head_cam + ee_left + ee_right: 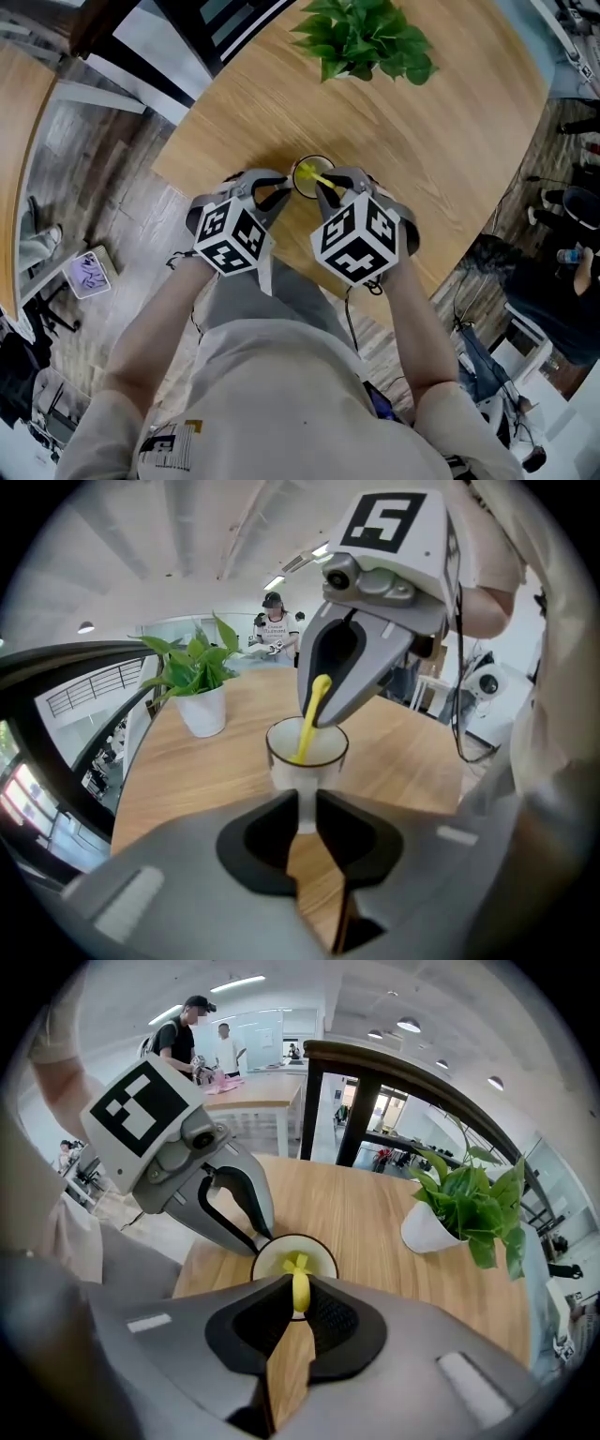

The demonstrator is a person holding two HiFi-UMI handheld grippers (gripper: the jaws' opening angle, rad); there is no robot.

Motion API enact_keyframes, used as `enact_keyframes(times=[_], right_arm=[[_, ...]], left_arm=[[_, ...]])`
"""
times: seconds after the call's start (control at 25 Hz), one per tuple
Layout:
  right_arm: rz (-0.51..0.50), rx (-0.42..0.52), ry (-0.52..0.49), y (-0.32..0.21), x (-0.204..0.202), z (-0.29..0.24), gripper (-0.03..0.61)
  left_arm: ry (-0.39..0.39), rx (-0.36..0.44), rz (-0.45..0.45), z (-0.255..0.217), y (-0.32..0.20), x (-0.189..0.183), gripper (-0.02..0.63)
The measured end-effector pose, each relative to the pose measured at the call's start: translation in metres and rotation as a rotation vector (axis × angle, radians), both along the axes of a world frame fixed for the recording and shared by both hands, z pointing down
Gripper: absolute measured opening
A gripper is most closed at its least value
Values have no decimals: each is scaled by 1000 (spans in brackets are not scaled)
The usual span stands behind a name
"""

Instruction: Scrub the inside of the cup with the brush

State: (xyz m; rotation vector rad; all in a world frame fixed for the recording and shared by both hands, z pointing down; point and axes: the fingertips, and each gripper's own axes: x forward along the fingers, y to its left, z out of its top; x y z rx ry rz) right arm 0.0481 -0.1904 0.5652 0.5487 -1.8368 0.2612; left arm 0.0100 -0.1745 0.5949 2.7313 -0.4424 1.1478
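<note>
Near the table's [450,131] front edge, left gripper [279,190] pinches the cup [307,754], its base hidden; right gripper [330,190] clamps the brush [299,1290], bristles inside. Open wood reaches the plant [366,37].

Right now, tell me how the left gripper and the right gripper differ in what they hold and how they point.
The left gripper pinches the cup by its white handle; the right gripper pinches the yellow brush, whose head sits inside the cup. The left gripper slants in from the cup's side; the right gripper points steeply down over its mouth. Both have their fingers shut on something.
</note>
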Motion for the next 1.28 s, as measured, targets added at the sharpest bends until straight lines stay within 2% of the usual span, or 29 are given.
enact_keyframes(times=[0.28, 0.6, 0.8, 1.04, 1.28], right_arm=[[-31, 30, 137, -4, 17, 0, 38], [-118, -76, 243, 17, 23, -2, 31], [-132, -131, 202, 29, 6, 3, 32], [-98, -78, 96, 18, -21, 0, 32], [-36, 0, -9, -2, -23, -7, 31]], left_arm=[[5, -18, -10, 0, 1, -1, 52], [1, -19, -14, -1, 0, -1, 52], [-5, -39, -9, 0, 1, 0, 52], [-12, -32, 0, 0, 1, -1, 52], [-12, -25, -6, 1, 0, 0, 52]])
